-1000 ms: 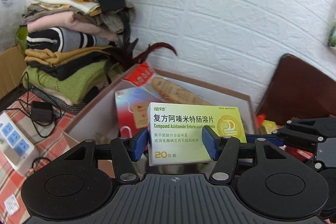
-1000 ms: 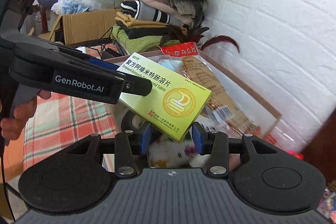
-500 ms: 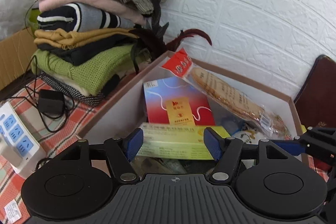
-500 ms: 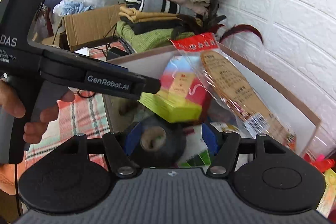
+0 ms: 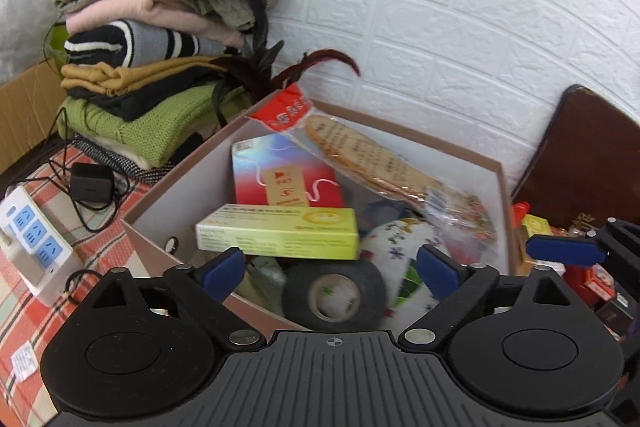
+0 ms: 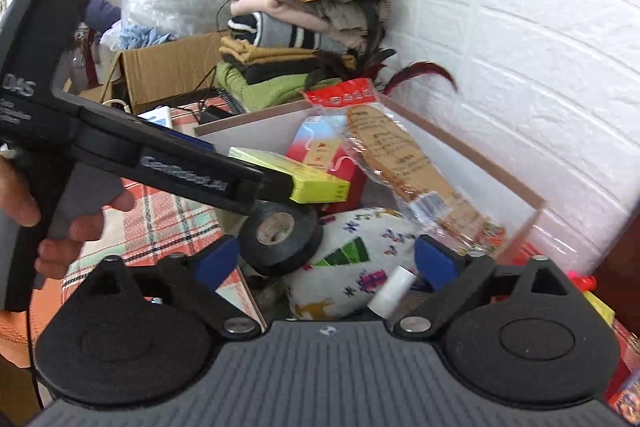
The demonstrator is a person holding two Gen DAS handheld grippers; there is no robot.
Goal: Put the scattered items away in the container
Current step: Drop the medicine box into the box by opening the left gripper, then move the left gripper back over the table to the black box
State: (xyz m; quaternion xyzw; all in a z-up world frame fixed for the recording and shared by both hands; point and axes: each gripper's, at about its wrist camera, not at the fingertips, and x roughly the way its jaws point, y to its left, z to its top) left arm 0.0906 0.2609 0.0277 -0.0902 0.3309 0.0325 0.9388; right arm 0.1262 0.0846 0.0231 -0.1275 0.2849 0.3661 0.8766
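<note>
A yellow-green medicine box lies in the cardboard box, on top of other items; it also shows in the right wrist view. My left gripper is open and empty just in front of it, over a black tape roll. My right gripper is open and empty over the box's near side, above a patterned white pouch. The left gripper's body crosses the right wrist view.
In the box are a red card pack and a bagged insole. A clothes pile stands to the left, a power strip on the checked cloth. Red and yellow packages lie to the right by a dark board.
Both grippers held the medicine box a second ago. It has been lowered into the cardboard box and released; both grippers have opened and drawn back slightly.
</note>
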